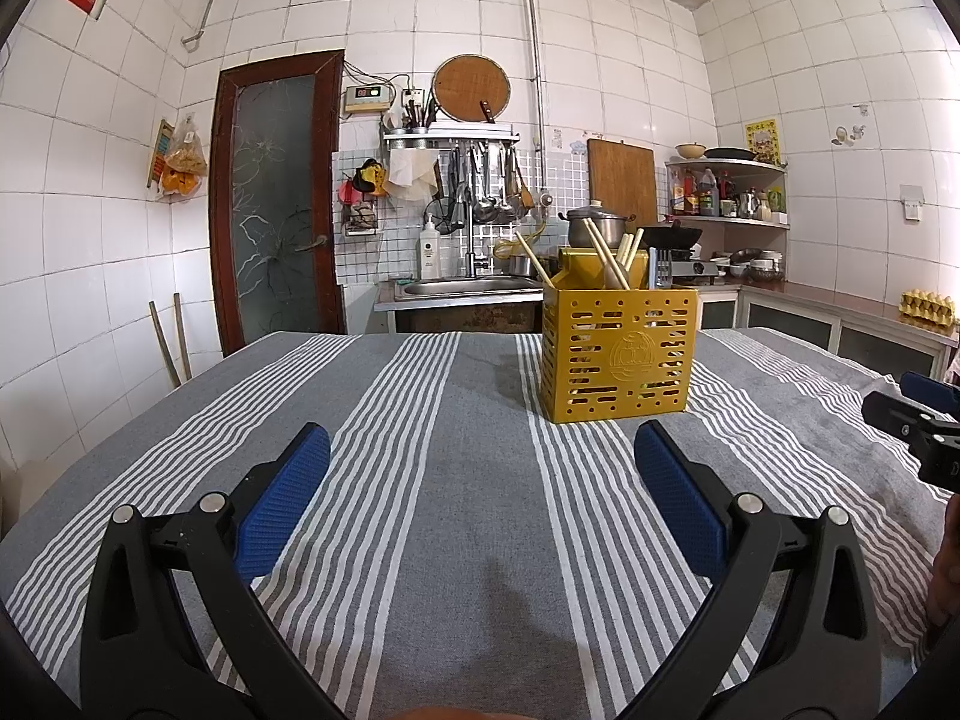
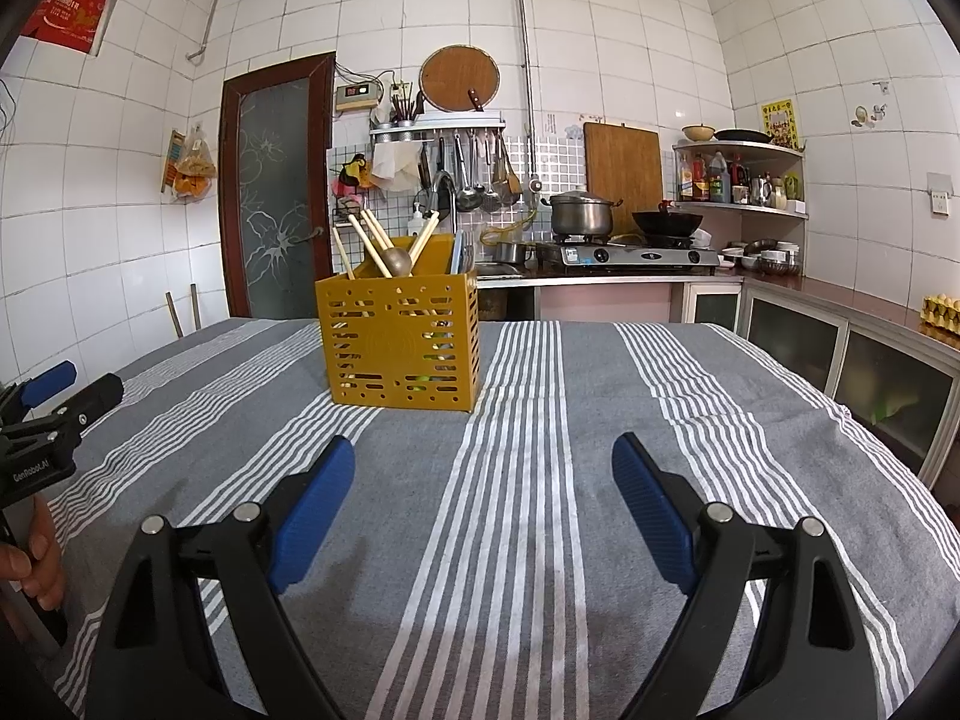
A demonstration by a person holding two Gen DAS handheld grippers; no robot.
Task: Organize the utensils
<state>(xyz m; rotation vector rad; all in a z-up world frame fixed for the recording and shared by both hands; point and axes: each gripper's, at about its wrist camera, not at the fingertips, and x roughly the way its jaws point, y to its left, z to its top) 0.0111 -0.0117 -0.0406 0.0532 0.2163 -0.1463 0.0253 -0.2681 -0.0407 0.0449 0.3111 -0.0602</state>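
A yellow slotted utensil holder (image 1: 618, 354) (image 2: 399, 342) stands upright on the striped table. Wooden chopsticks (image 1: 600, 252) (image 2: 375, 243), a wooden spoon (image 2: 396, 261) and metal cutlery (image 1: 660, 267) (image 2: 459, 252) stick out of its top. My left gripper (image 1: 483, 450) is open over bare cloth, well short of the holder and to its left. My right gripper (image 2: 483, 459) is open too, in front of the holder and slightly to its right, with nothing between the blue pads. Each gripper shows at the edge of the other's view: the right gripper (image 1: 918, 408) and the left gripper (image 2: 54, 396).
A grey and white striped tablecloth (image 1: 456, 480) (image 2: 540, 420) covers the table. Behind it are a sink (image 1: 468, 288), a gas stove (image 2: 630, 255) with a pot and a wok, hanging kitchen tools and corner shelves. A person's hand (image 2: 36, 558) holds the left gripper's handle.
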